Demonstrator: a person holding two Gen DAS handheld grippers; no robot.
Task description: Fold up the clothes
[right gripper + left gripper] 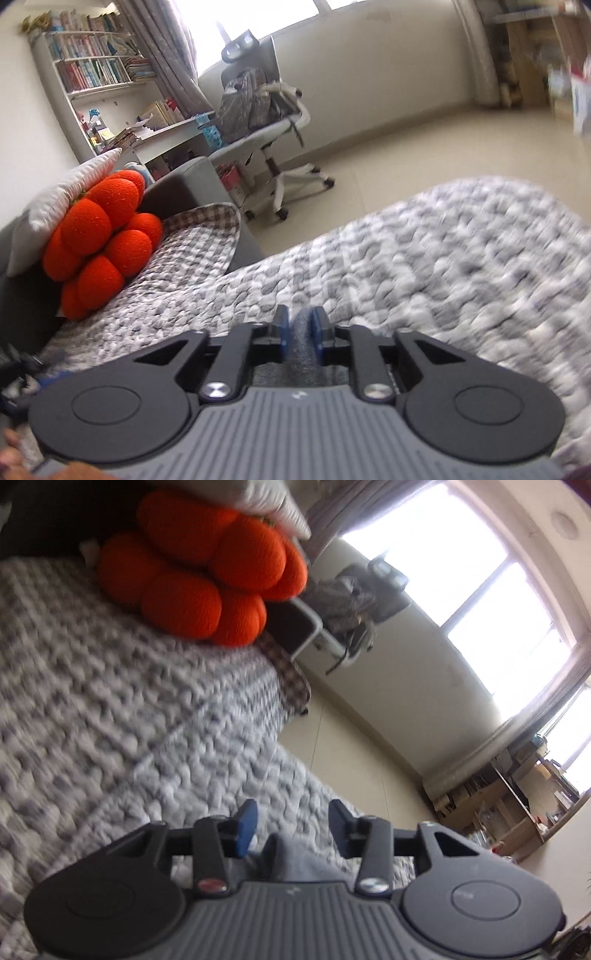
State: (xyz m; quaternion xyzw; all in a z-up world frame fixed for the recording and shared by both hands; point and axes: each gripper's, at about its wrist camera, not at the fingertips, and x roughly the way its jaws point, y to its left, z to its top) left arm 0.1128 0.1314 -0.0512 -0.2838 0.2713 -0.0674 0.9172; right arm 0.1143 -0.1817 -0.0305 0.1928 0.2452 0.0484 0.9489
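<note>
right gripper (pixel 300 334) pinching grey garment (pixel 304 347); left gripper (pixel 291 829) open, garment beneath fingers.

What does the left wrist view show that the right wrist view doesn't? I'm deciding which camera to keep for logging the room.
Only the left wrist view: the bright multi-pane window in full, and the left gripper, jaws apart, with grey cloth lying between its fingers.

Only the right wrist view: the white bookshelf full of books, the white swivel chair's wheeled base, and the right gripper shut on a fold of grey fabric.

Both: the orange lobed plush cushion, the grey-and-white textured bedspread, the beige floor.
</note>
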